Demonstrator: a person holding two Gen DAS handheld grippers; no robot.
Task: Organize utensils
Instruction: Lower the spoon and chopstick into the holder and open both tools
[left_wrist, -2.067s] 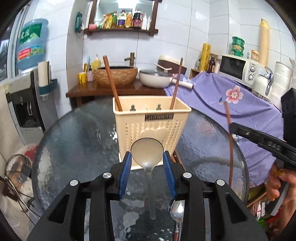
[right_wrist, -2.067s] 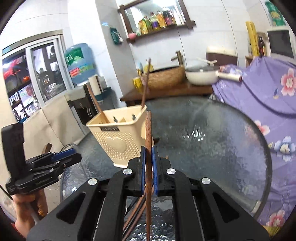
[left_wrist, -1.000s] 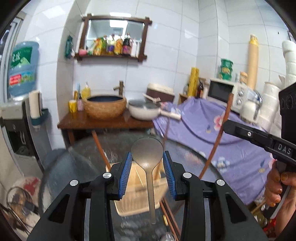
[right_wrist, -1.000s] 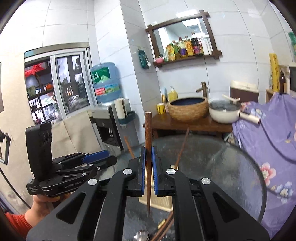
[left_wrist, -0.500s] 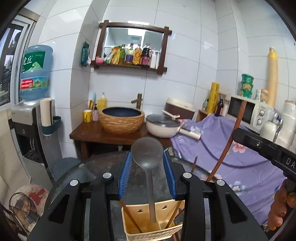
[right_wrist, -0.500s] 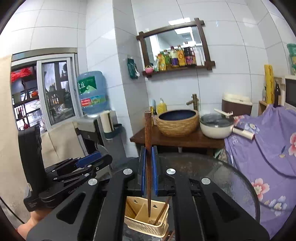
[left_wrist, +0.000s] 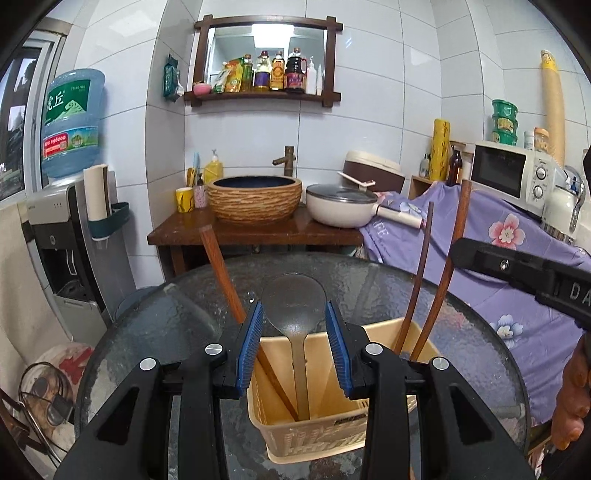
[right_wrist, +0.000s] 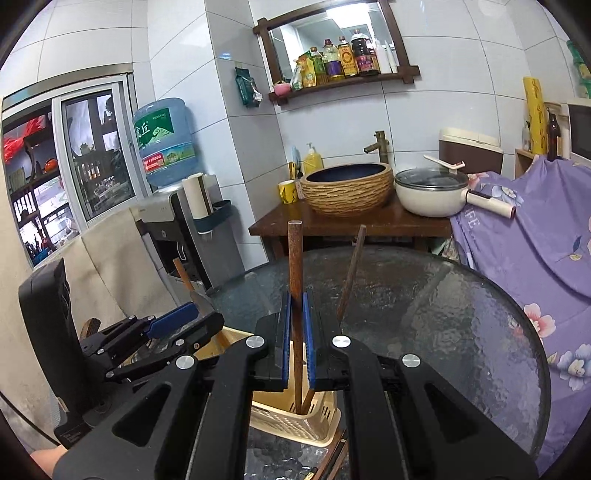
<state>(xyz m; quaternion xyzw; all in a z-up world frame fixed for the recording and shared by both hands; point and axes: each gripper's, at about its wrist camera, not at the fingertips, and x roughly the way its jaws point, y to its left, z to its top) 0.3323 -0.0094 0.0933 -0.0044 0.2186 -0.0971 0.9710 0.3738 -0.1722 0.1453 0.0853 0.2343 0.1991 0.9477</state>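
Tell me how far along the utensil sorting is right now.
Partly done. Two chopsticks already stand in the caddy. In hand: the left gripper holds a spoon with its handle down inside the caddy, and the right gripper clamps a chopstick lowered into it. Left: release both, then fetch the chopsticks lying on the table.

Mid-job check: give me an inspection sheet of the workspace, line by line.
Surface: round textured glass table.
Job's things: beige utensil basket holds two chopsticks; spoon and chopstick lowered into it.
Clutter: loose chopsticks on the glass beside the basket.
Grippers: left gripper shut on spoon; right gripper shut on chopstick.
Cables: tangled wires on the floor.
Surroundings: basin, pot, microwave.
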